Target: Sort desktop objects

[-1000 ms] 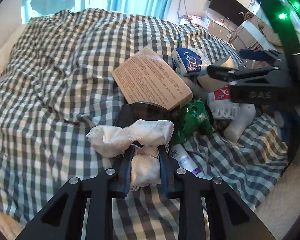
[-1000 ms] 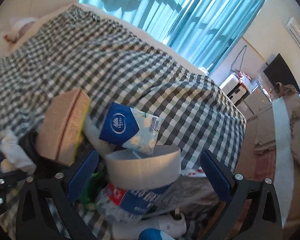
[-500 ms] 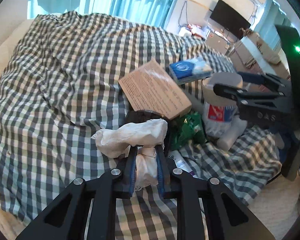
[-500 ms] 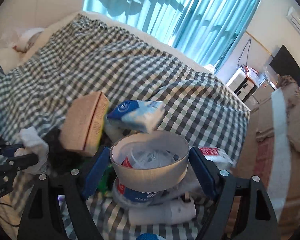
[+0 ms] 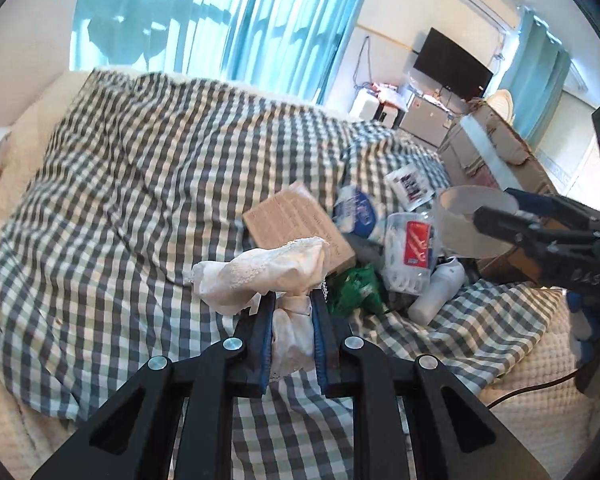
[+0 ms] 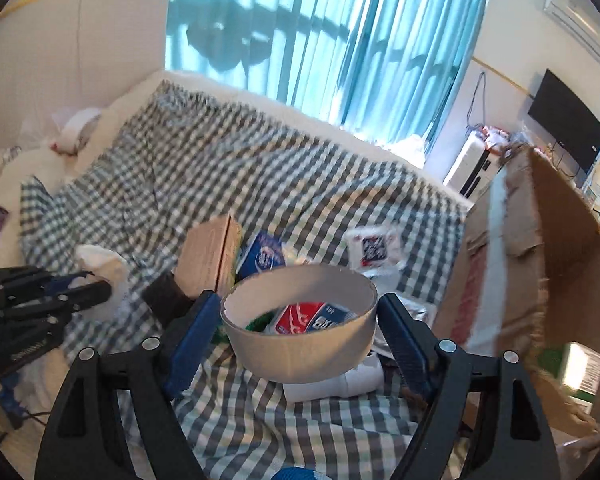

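Bright daylight through blue curtains (image 5: pixel 228 20), fisheye bending at dark edges, motion blur on the cardboard box (image 6: pixel 540 272).

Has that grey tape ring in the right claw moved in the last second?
Yes. The tape ring, clamped in the right gripper, has risen off the pile and swung right, toward the cardboard box.

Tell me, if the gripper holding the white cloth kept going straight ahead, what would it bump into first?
Probably the brown cardboard box. The left gripper points at it, white cloth leading, so the cloth would likely touch first. Depth is hard to judge.
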{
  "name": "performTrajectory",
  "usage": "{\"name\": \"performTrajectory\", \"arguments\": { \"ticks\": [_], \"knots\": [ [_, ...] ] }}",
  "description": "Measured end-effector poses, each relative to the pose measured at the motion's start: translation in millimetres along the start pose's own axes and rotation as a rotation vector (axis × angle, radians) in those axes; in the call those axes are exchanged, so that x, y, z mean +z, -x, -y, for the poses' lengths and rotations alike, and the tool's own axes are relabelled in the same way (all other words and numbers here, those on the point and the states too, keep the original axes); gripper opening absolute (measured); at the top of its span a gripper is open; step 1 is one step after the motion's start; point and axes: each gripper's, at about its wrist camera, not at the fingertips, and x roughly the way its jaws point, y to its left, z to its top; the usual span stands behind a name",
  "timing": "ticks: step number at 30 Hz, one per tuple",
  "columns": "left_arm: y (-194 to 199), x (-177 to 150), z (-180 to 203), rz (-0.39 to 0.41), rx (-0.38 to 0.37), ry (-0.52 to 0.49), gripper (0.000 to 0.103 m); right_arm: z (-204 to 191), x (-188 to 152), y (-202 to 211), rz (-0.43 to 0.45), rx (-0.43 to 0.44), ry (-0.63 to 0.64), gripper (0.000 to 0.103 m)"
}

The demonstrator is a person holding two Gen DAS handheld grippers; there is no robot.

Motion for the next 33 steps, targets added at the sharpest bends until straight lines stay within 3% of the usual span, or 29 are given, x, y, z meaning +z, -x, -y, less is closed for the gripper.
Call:
{"name": "performTrajectory", "arguments": {
  "ticks": [4,10,18,21,24,28,33],
  "knots": [
    [19,10,17,0.06,-0.003,-0.058,0.017,14,9,46,0.081,0.018,-0.042,0.081],
    [50,37,60,0.137,-0.065,-0.108,0.017,35,9,103,0.2,0.032,-0.103,0.08],
    [70,86,160,0.241,-0.199,-0.187,0.017,98,8,163,0.312,-0.048,-0.228,0.08],
    [66,102,198,0.255,-0.257,-0.212,0.017,127,6,176,0.332,-0.133,-0.274,0.08],
    [46,118,235,0.221,-0.301,-0.219,0.017,158,3,175,0.325,-0.184,-0.317,0.08],
    [8,127,272,0.18,-0.26,-0.261,0.017,204,-7,153,0.275,-0.232,-0.411,0.079],
    [-30,132,295,0.134,-0.244,-0.254,0.017,231,-19,114,0.209,-0.271,-0.417,0.077]
  ]
}}
